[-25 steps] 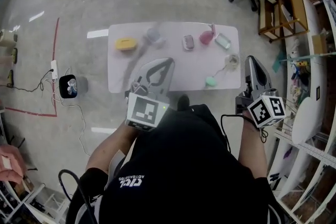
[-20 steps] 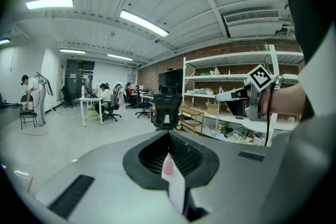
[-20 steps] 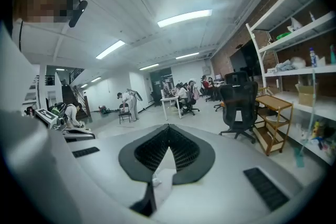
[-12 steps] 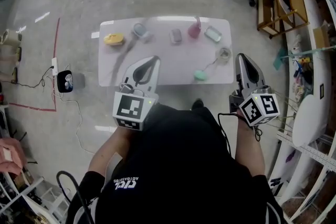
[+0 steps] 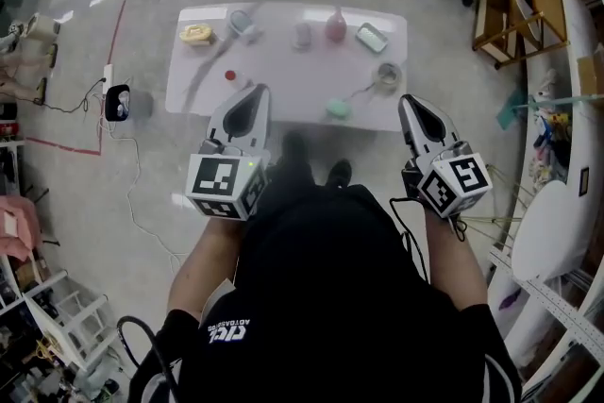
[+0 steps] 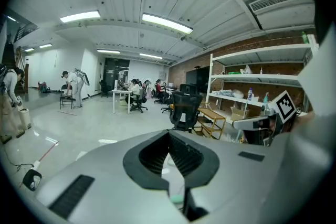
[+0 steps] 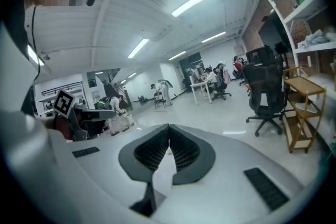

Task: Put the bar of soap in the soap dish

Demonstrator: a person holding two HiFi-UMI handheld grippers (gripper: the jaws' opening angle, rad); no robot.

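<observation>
Grippers shut and empty, arriving at the table.
The grey left gripper (image 5: 253,97) and grey right gripper (image 5: 411,105) both have their jaws pressed together on nothing. Over the last second they have swung across to hover at the near edge of the white rectangular table (image 5: 283,61). Far right on it lies a pale green rectangular tray (image 5: 371,37), probably the soap dish. A mint-green rounded lump (image 5: 339,109), likely the bar of soap, sits at the near edge between the grippers. This is only the approach, and no grasp has begun.

The small things (image 5: 302,35) on the table (image 5: 283,80) are too tiny to identify.
</observation>
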